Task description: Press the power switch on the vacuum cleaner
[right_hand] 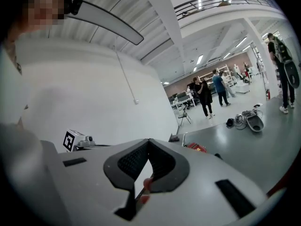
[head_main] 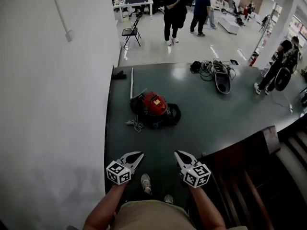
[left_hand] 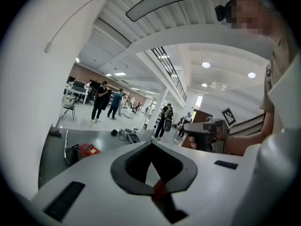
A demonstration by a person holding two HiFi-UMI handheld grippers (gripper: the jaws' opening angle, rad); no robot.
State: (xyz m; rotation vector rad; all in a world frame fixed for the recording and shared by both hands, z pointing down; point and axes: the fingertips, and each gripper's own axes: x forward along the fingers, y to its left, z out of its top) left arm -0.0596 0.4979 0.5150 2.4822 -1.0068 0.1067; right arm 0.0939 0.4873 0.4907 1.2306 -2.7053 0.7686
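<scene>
Both hand-held grippers, left (head_main: 136, 156) and right (head_main: 180, 155), are clenched on nothing. The red vacuum (head_main: 154, 108) sits on the dark floor (head_main: 216, 116), well ahead of them. A sound approach would be to step close, find the switch, then press squarely with one closed tip.

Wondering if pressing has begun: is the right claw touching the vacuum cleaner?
Apart. The head view shows bare floor between the right claw and the red vacuum cleaner.
</scene>
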